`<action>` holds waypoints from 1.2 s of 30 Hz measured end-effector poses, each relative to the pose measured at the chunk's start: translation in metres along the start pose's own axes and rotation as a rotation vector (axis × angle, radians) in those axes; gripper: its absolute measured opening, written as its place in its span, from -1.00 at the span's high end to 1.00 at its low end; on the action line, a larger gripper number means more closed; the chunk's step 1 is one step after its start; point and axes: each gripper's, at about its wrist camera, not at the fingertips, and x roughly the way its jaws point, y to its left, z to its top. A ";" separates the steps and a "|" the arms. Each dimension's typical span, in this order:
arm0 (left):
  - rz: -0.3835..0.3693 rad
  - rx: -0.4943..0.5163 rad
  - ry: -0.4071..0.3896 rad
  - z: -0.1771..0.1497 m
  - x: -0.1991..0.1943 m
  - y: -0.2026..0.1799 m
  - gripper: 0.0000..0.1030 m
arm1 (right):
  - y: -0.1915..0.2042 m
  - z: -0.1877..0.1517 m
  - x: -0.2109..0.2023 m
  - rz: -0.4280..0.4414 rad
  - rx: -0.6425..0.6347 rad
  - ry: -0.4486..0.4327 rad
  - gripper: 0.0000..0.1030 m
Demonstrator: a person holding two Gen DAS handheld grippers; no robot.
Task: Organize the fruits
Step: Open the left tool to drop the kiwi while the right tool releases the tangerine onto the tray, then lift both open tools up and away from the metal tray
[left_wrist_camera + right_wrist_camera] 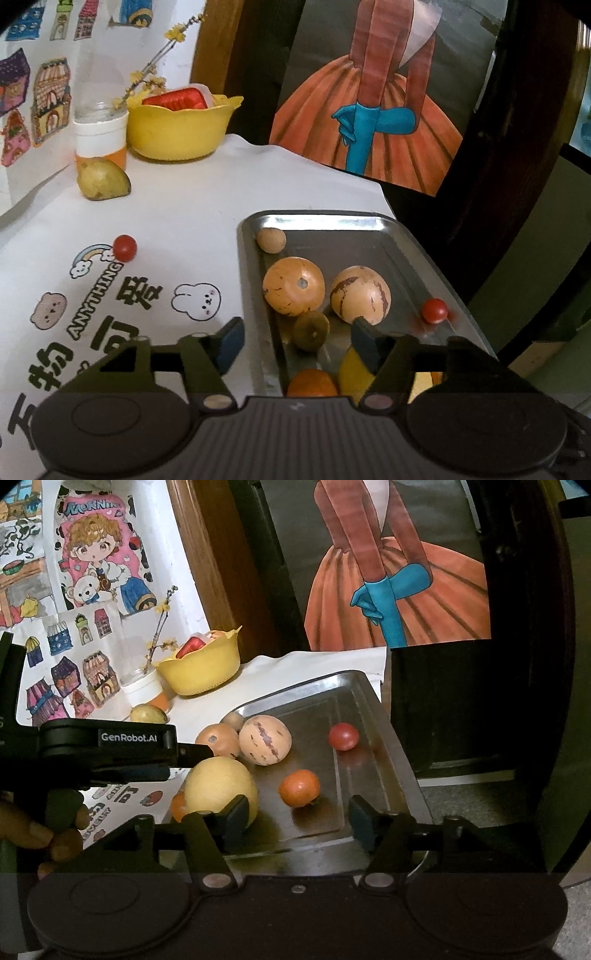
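A steel tray (325,221) (373,716) on the white cloth holds several fruits: two tan melons (360,295) (265,740), a small brown ball (271,240), a cherry tomato (435,311) (343,736), an orange (299,788) and a big yellow fruit (221,790). Outside the tray, a second cherry tomato (125,248) lies on the cloth and a yellow-green mango (104,178) (147,713) rests by the bottle. My left gripper (295,341) hovers open over the tray's near left edge. Empty and open, my right gripper (297,821) hangs above the tray's near end.
A yellow bowl (181,129) (201,670) with a red packet and a clear bottle (99,110) with twigs stand at the back left. The table edge drops off right of the tray beside a dark cabinet (461,701). A hand (44,834) grips the left tool.
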 end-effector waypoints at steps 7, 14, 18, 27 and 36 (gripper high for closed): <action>0.017 -0.010 -0.037 -0.001 -0.018 0.003 -0.85 | 0.007 0.000 -0.016 -0.003 -0.009 -0.028 -0.75; 0.042 -0.012 -0.073 -0.005 -0.044 0.010 -0.99 | 0.016 -0.002 -0.035 -0.008 -0.019 -0.053 -0.99; 0.053 -0.016 -0.086 -0.011 -0.060 0.016 -0.99 | 0.022 -0.005 -0.045 -0.006 -0.025 -0.048 -0.99; 0.086 -0.001 -0.083 -0.035 -0.088 0.029 -0.99 | 0.037 -0.014 -0.065 -0.001 -0.042 -0.028 -0.99; 0.112 0.010 -0.076 -0.059 -0.113 0.043 -0.99 | 0.058 -0.027 -0.080 0.007 -0.086 0.003 -0.99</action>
